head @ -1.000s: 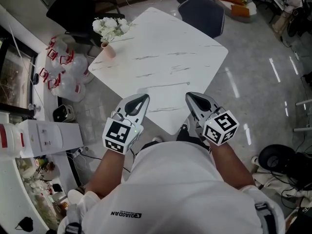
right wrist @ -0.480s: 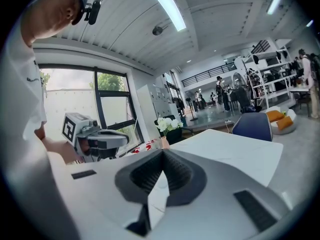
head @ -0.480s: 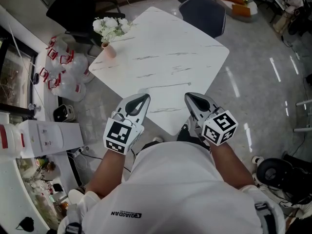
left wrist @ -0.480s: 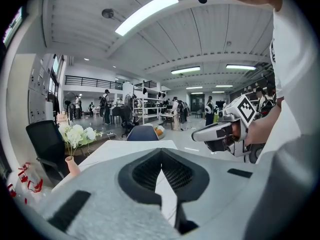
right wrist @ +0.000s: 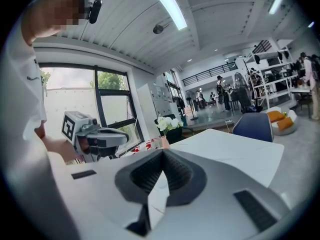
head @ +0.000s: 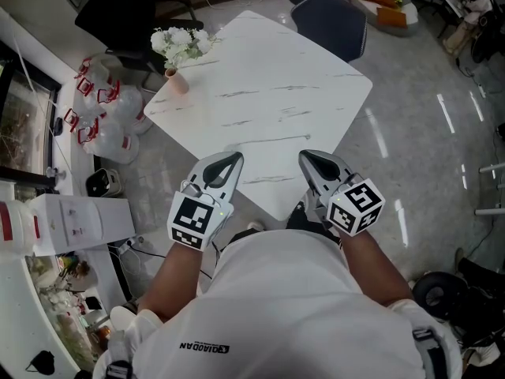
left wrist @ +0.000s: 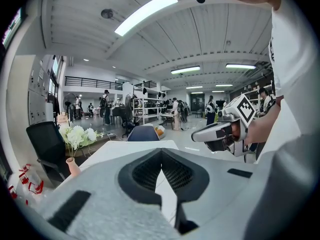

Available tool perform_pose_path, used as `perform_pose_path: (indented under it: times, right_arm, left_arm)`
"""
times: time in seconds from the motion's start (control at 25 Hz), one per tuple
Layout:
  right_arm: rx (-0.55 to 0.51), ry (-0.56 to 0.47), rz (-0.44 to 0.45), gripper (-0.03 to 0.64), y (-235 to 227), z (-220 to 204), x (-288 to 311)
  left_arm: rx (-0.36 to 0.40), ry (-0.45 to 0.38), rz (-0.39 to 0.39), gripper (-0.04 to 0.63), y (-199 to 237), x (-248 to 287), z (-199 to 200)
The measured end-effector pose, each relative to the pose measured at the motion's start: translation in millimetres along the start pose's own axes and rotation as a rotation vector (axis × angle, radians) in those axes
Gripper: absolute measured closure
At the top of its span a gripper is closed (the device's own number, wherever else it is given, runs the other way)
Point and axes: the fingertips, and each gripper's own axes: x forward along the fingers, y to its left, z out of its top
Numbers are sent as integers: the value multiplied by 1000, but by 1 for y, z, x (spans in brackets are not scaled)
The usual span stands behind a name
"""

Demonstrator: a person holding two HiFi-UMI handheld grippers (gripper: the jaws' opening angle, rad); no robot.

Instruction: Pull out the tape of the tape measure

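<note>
Closed right claw (right wrist: 163, 151), white table (right wrist: 235, 153) beyond

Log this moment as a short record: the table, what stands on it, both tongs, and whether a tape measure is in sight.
table: white top with grey veins, seen from above
on table: vase of white flowers, at the left corner in the head view
left tongs: shut, nothing between them, held by the table's near corner
right tongs: shut, nothing between them, beside the left tongs, not touching them
tape measure: none in any view
task state: not begun
</note>
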Motion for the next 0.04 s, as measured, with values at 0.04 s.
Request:
perform_pose_path:
  times: [0.04]
  right_arm:
    - [0, 1, -1, 614, -1, 0, 0]
  left_arm:
    - [2, -1, -1, 588, 0, 0, 1]
